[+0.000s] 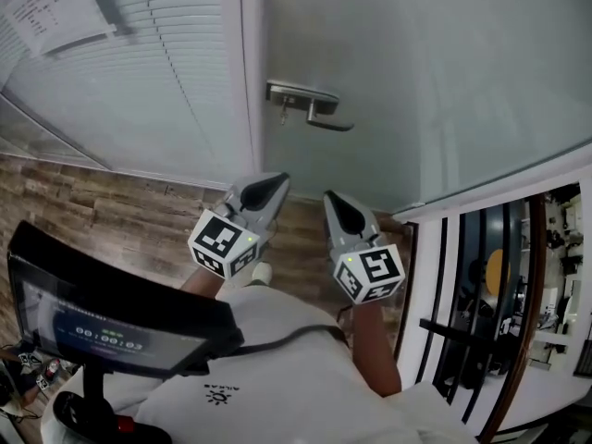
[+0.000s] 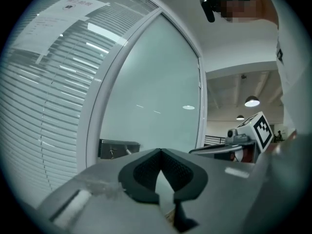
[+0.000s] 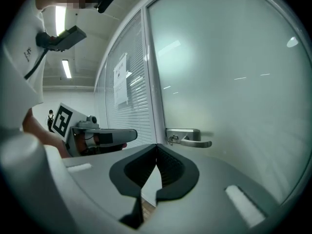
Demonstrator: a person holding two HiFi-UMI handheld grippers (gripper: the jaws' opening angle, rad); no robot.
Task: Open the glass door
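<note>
The frosted glass door (image 1: 416,72) stands in front of me with a metal lever handle (image 1: 310,103) on its left edge, a key hanging in the lock below the plate. The handle (image 3: 189,137) shows straight ahead in the right gripper view, and only its plate (image 2: 118,148) in the left gripper view. My left gripper (image 1: 277,187) and right gripper (image 1: 334,205) are side by side, short of the door and below the handle, touching nothing. Both have their jaws shut with nothing between them.
A white door frame (image 1: 248,72) separates the door from a glass wall with blinds (image 1: 139,72) bearing a posted paper (image 1: 46,12). Wood-look floor (image 1: 111,211) lies below. A dark screen (image 1: 102,303) is at my lower left, black railing (image 1: 472,303) at right.
</note>
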